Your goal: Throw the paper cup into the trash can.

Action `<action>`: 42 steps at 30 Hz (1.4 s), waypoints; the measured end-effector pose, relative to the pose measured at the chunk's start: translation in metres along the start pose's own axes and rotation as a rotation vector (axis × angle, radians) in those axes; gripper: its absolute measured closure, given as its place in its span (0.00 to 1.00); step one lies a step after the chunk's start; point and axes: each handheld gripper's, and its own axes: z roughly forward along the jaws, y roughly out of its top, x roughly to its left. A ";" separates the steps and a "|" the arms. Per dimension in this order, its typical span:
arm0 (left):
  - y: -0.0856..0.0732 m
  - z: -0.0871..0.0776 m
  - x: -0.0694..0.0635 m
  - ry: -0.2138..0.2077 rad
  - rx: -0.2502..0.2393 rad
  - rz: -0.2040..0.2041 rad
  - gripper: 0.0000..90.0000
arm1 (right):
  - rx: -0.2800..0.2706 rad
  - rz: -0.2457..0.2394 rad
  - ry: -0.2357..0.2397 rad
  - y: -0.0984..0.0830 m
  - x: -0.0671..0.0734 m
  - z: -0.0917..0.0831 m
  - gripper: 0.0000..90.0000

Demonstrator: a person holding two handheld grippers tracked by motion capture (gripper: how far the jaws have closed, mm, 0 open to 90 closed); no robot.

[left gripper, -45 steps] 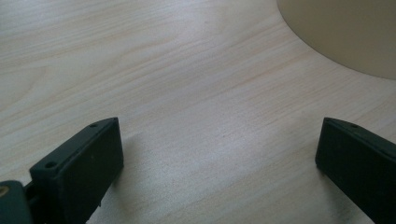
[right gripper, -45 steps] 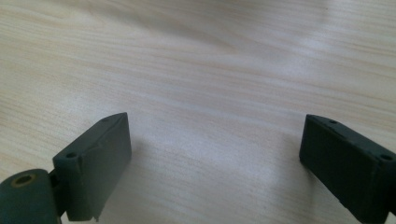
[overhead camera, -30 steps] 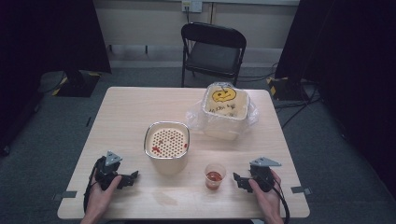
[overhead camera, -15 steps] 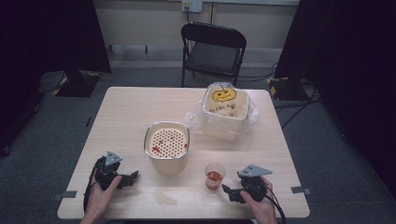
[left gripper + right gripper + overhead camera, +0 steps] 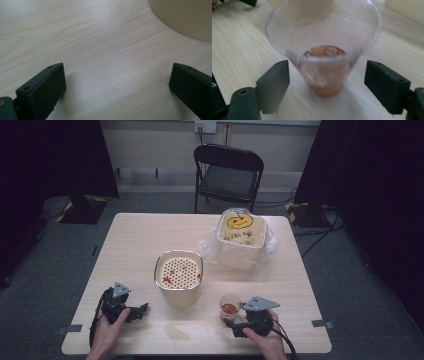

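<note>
A small clear plastic cup (image 5: 229, 306) with a little reddish-brown liquid stands near the table's front edge, right of centre. In the right gripper view the cup (image 5: 324, 72) stands between my right gripper's (image 5: 325, 85) black jaws, which are spread wide and do not touch it. A hand holds that right gripper (image 5: 234, 322) low, just in front of the cup. My left gripper (image 5: 140, 310) rests at the front left, open, pointing toward a cream container (image 5: 179, 276). Bare wood lies between the left gripper's (image 5: 117, 82) jaws.
The cream container has a perforated lid with red stains, and its base (image 5: 185, 17) is close ahead of the left gripper. A tub with a smiley face (image 5: 241, 231) sits in a clear bag at the back right. A black folding chair (image 5: 227, 175) stands behind the table (image 5: 135, 240).
My right gripper has moved left and forward from beside the cup, so its open jaws now flank the cup. The left gripper has stayed still.
</note>
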 end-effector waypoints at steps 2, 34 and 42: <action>0.000 0.000 0.000 0.000 -0.001 0.000 0.00 | -0.006 0.001 0.008 0.002 0.000 0.004 0.23; 0.000 0.000 0.000 0.000 0.000 0.001 0.00 | -0.039 0.005 -0.012 0.021 -0.009 0.022 0.44; 0.000 0.000 0.000 0.001 0.000 0.002 0.00 | -0.069 0.022 -0.034 0.034 -0.016 0.018 0.45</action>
